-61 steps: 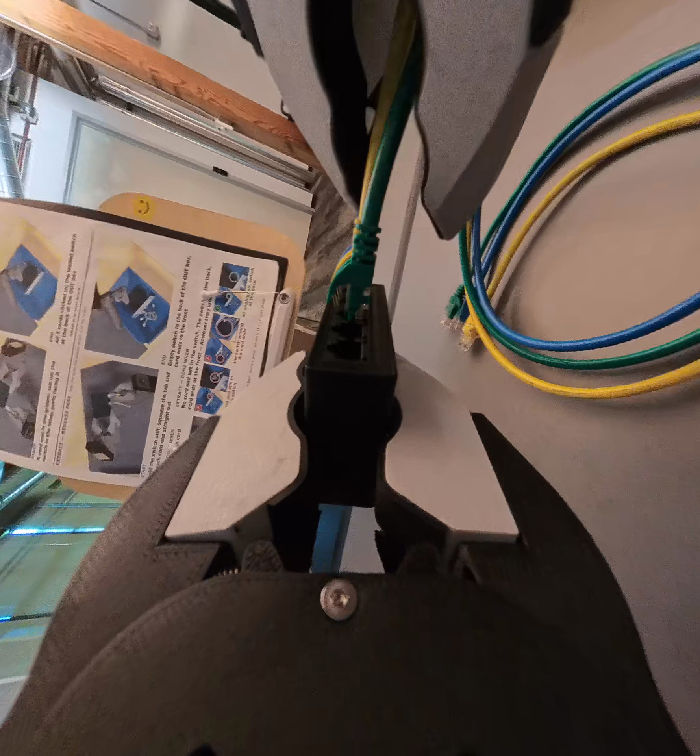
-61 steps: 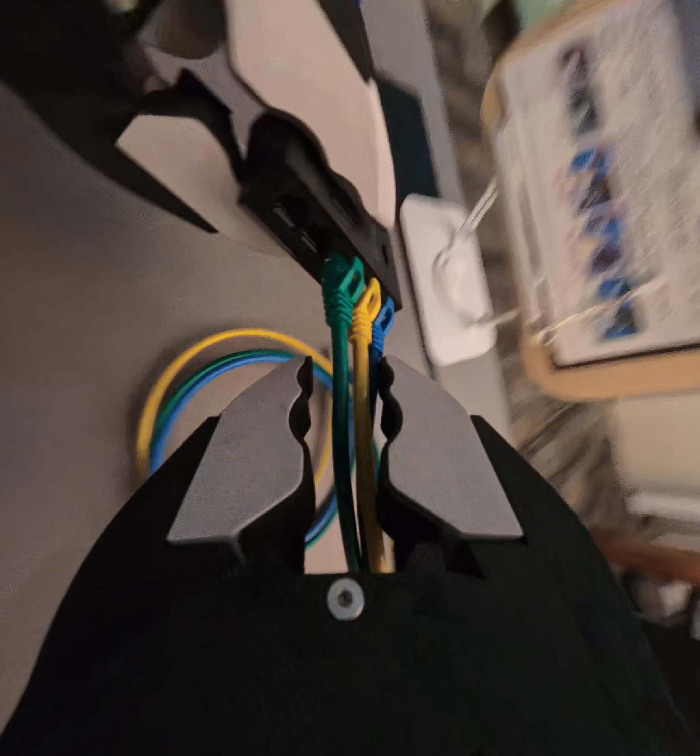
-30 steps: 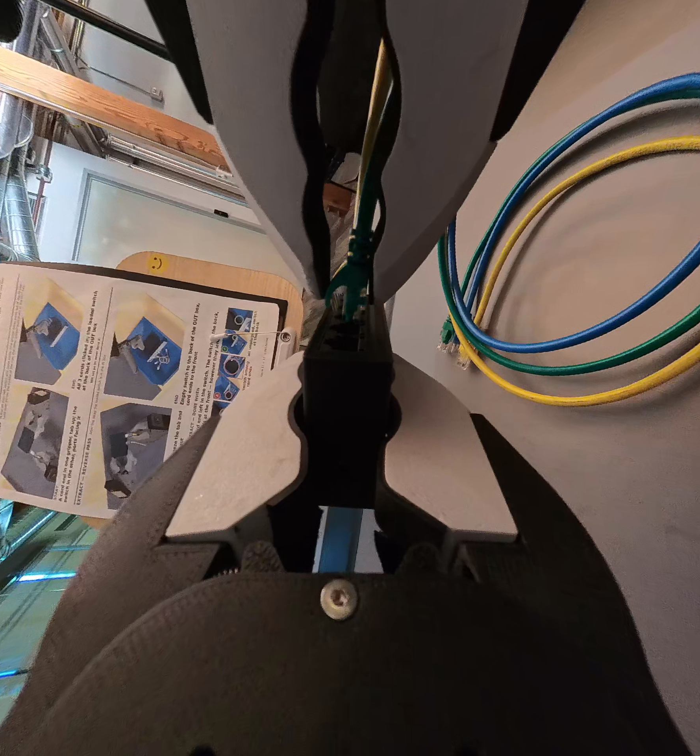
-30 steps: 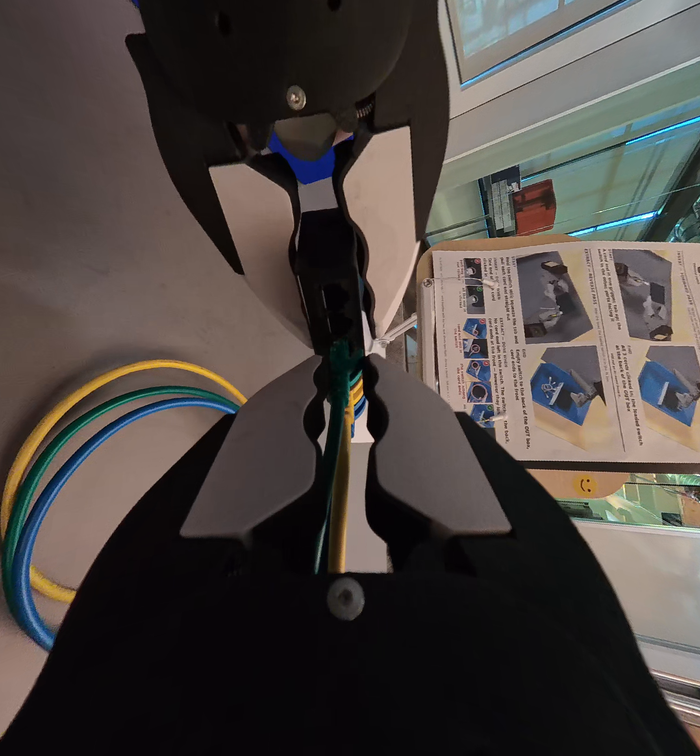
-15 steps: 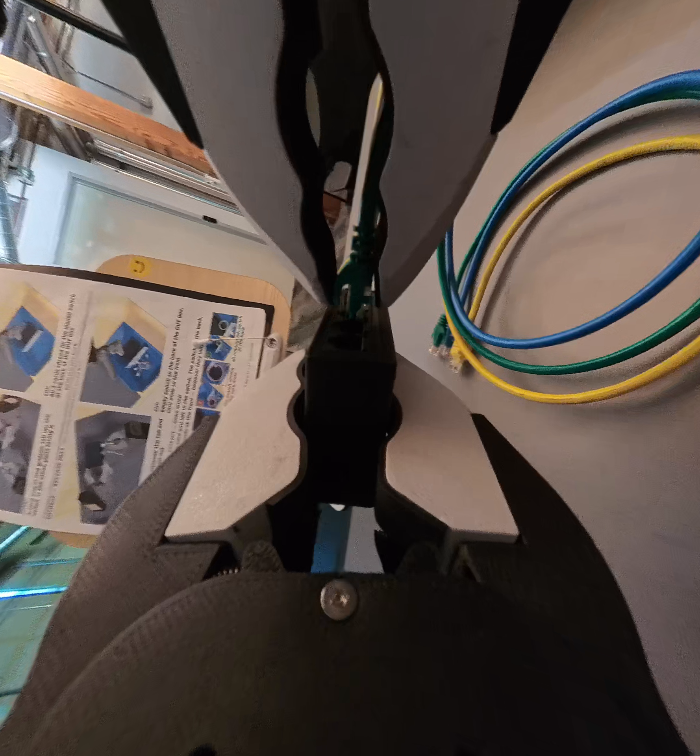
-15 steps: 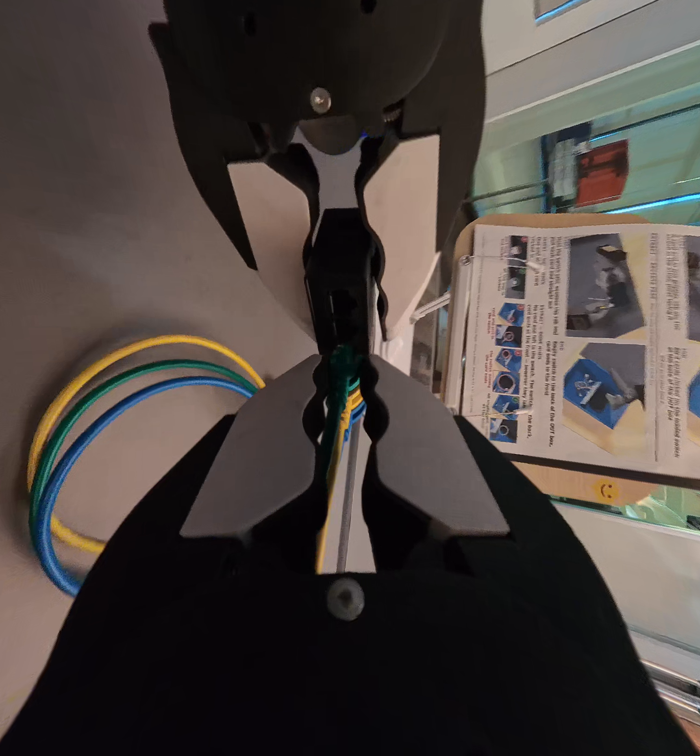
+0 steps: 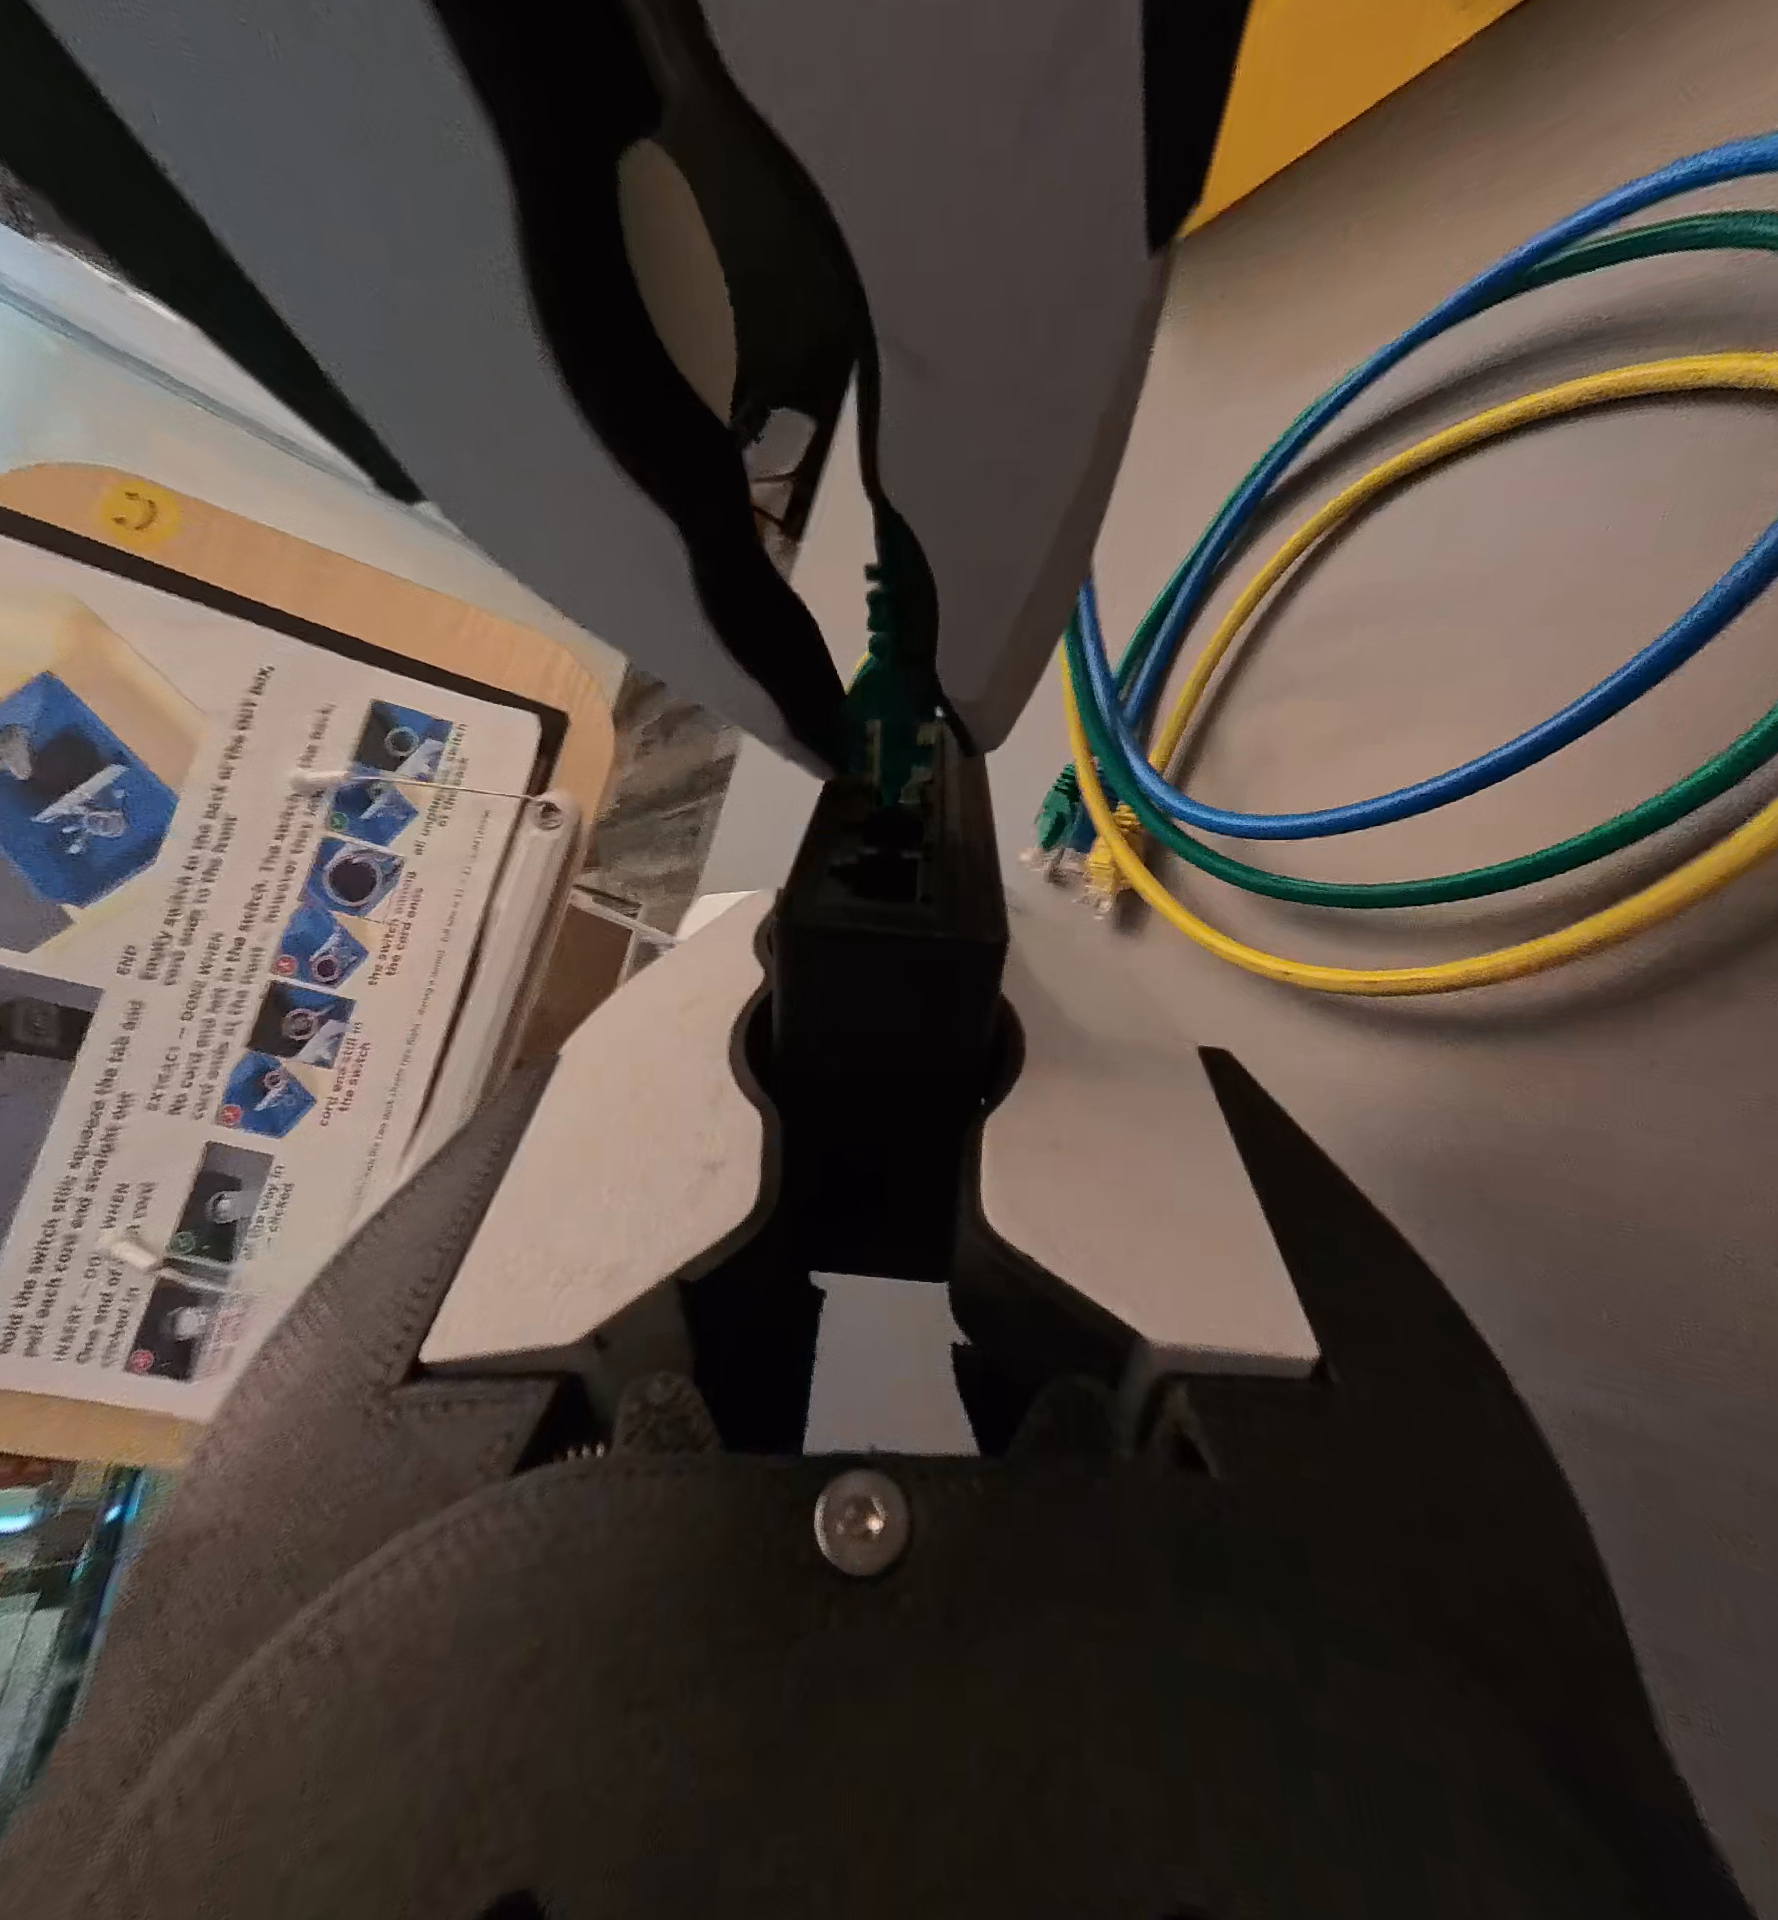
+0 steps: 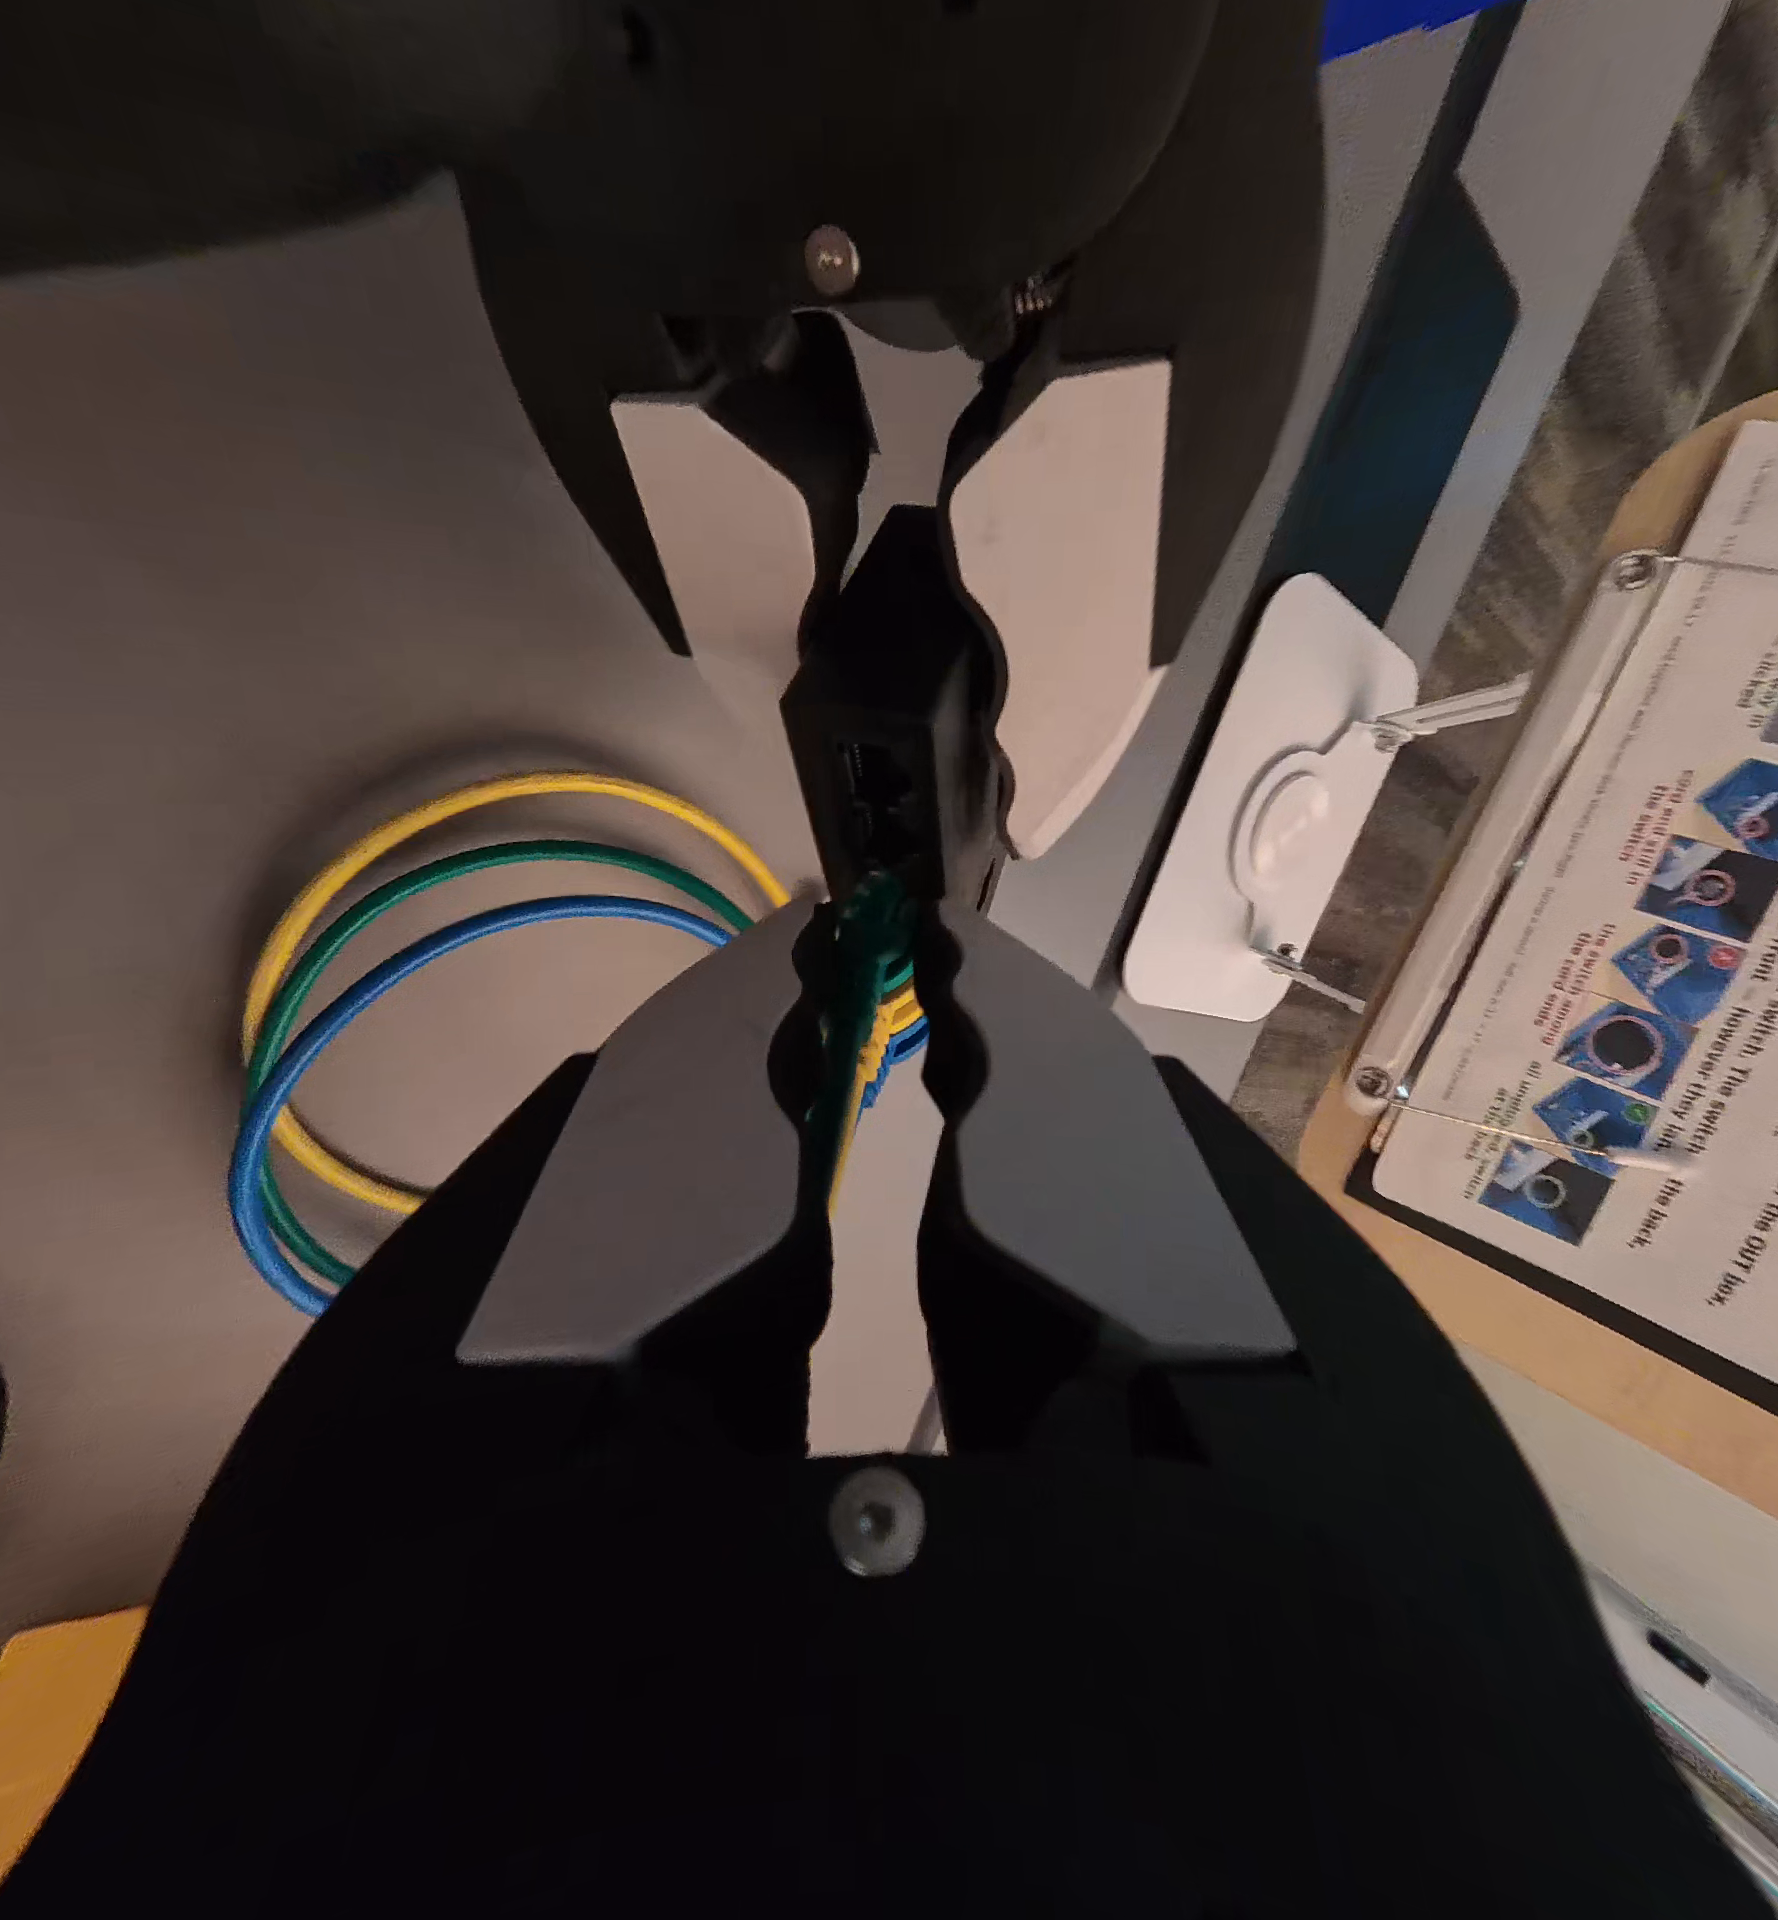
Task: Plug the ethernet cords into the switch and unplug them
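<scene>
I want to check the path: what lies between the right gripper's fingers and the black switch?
Only the green plug, seated in the switch and pinched by the right gripper; the right wrist view shows it.

Instruction sheet (image 7: 189,935) on wooden board (image 7: 573,707), white holder (image 8: 1269,821).

You see a matt black plastic switch (image 7: 890,1049), smooth rubbery cords (image 7: 1487,894), a matt grey table (image 7: 1487,1195), and a printed paper sheet (image 7: 220,935) on pale wood.

instruction sheet (image 7: 241,935): printed text, numbered photos | wooden board (image 7: 54,499): smiley sticker (image 7: 134,512)
</scene>
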Tool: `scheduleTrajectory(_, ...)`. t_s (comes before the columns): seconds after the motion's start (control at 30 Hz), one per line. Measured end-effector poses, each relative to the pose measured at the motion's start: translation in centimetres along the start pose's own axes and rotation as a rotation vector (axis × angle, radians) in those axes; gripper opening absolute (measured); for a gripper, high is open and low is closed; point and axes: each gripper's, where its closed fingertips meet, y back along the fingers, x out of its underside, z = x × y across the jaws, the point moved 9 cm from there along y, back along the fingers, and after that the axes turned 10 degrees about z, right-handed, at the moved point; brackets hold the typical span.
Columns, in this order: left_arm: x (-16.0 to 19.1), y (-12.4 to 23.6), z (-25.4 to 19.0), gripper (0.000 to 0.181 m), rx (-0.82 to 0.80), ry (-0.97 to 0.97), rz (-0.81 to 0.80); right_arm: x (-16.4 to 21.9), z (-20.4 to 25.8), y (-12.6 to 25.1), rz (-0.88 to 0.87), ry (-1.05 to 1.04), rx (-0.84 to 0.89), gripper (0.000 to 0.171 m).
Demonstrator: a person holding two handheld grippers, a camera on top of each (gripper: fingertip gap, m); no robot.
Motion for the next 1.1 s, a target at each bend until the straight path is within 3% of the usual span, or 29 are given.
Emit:
scheduleTrajectory(0.03, 0.1, -0.1, -0.1, 0.03, 0.01, 0.004, -0.002, 0.0, 0.0, -0.2, 0.005, 0.006, -0.002, 0.016)
scheduleTrajectory(0.33, -0.1, -2.1, -3.2, 0.031, 0.141, 0.018, -0.011, 1.6, 2.3, -2.2, 0.014, -0.041, -0.128, 0.017)
scheduleTrajectory(0.37, 0.0, -2.4, -3.4, 0.031, 0.135, 0.008, 0.018, 1.8, 2.7, -2.3, 0.009, -0.037, -0.137, 0.016)
scheduleTrajectory(0.4, 0.9, -3.1, -3.1, 0.03, 0.054, -0.013, 0.122, 2.0, 4.0, -2.1, -0.018, -0.011, -0.321, 0.014)
scheduleTrajectory(0.43, 2.5, -3.5, -2.0, 0.031, -0.067, -0.011, 0.246, 2.0, 5.2, -2.4, -0.028, -0.062, -0.38, 0.015)
scheduleTrajectory(0.5, 3.1, -2.0, 0.2, 0.03, 0.031, 0.176, 0.098, 3.6, 6.2, -2.9, 0.032, -0.009, -0.183, 0.016)
scheduleTrajectory(0.57, 2.1, -0.7, 1.7, 0.029, 0.077, 0.308, 0.004, 4.4, 5.8, -1.6, -0.068, -0.18, -0.181, 0.016)
scheduleTrajectory(0.63, 2.1, -0.4, 2.0, 0.03, 0.028, 0.274, 0.035, 4.3, 5.9, 0.3, -0.177, -0.227, -0.113, 0.015)
scheduleTrajectory(0.77, 2.6, 0.2, 3.5, 0.03, -0.119, 0.287, 0.138, 5.4, 7.9, 2.6, -0.142, -0.272, -0.036, 0.016)
scheduleTrajectory(0.87, 2.4, 1.6, 5.4, 0.029, -0.12, 0.436, 0.079, 7.1, 10.7, 2.7, -0.081, -0.344, 0.041, 0.016)
scheduleTrajectory(0.97, 2.6, 3.3, 6.6, 0.03, -0.155, 0.405, 0.031, 9.4, 11.9, 3.6, -0.138, -0.53, 0.159, 0.016)
scheduleTrajectory(1.1, 2.9, 4.7, 7.6, 0.03, -0.182, 0.349, 0.062, 10.8, 13.1, 3.6, -0.158, -0.676, 0.173, 0.016)
